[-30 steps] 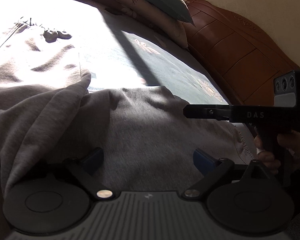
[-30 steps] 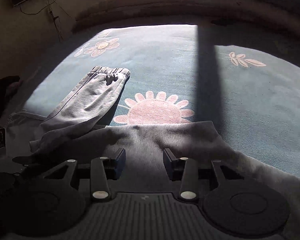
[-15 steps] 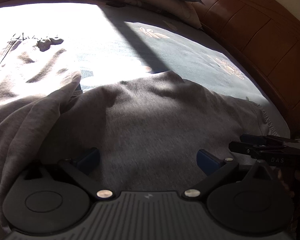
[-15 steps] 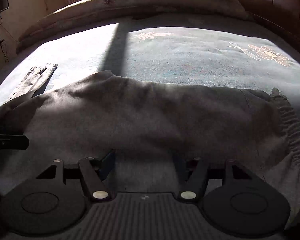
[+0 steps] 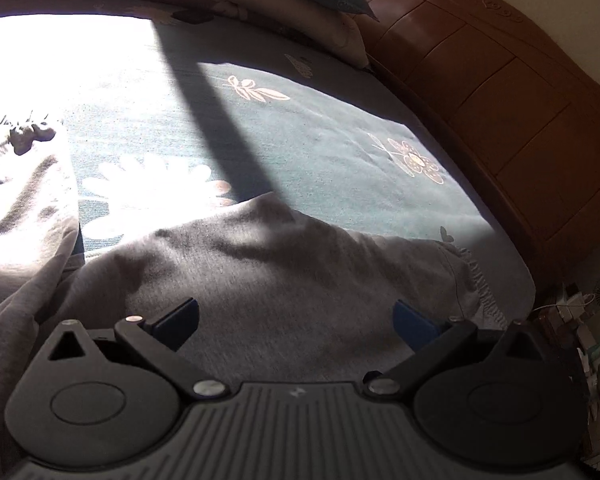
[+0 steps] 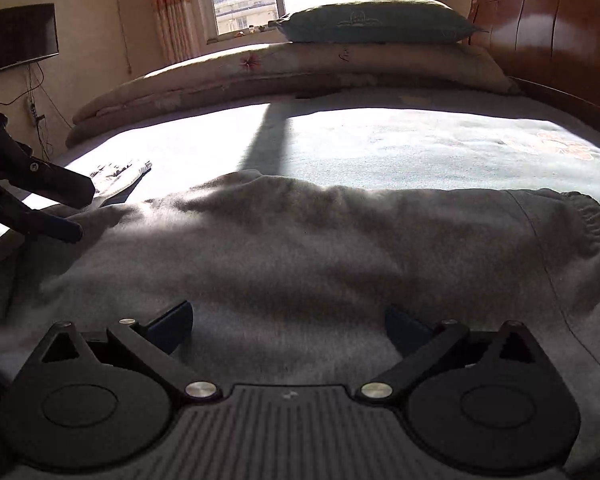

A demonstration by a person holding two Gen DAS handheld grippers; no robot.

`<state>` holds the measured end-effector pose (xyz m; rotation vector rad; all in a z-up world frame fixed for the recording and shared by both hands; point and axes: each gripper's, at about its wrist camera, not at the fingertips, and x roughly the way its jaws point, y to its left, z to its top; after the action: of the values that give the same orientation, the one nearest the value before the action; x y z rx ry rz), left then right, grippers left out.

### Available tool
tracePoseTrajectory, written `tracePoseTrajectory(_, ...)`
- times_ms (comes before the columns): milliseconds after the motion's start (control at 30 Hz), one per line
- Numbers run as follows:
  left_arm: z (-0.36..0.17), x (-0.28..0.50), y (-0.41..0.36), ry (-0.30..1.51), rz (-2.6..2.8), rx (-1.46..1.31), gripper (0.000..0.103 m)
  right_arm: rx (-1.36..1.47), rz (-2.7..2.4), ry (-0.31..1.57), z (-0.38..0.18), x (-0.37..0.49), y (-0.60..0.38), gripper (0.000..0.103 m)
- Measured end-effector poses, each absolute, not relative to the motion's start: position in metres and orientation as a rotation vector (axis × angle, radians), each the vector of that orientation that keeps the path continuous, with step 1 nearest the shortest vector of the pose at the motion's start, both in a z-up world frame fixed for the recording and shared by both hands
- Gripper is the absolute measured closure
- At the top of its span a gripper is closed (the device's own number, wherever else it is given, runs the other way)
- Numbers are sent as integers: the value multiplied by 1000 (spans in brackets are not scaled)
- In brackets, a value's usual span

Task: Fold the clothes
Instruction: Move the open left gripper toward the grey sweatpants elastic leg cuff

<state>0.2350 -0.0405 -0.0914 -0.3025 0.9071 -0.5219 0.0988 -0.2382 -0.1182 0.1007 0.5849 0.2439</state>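
Observation:
Grey sweatpants (image 5: 300,280) lie spread across the bed, one leg folded over; the elastic waistband (image 6: 596,232) is at the right, a cuffed leg end (image 5: 24,136) lies in sunlight at far left. My left gripper (image 5: 296,320) is open, low over the grey fabric, holding nothing. My right gripper (image 6: 288,322) is open too, low over the same fabric near the waistband. The left gripper also shows in the right wrist view (image 6: 72,212), with its fingers apart over the pants' left part.
The bed has a teal floral cover (image 5: 320,140). A rolled quilt (image 6: 300,68) and a pillow (image 6: 376,20) lie along the far side. A wooden headboard (image 5: 500,80) stands at the right. A TV (image 6: 16,36) hangs on the left wall.
The right gripper has opened wider and swung from the leg end toward the waistband. It has left the left wrist view. The left gripper stays open.

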Motion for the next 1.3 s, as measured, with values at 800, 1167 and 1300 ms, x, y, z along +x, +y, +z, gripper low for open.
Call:
tracePoseTrajectory(800,-102,305,-101,993,-711,-559,1,292,301,542,-116,103,-263,0)
tracePoseTrajectory(1167,-95,314,-133,1032,-700,-446,1,303,280,549,-115,106,-259,0)
tracePoseTrajectory(1300,-78,298,-159,1055,-821,-350,1,290,280,547,-115,104,-259,0)
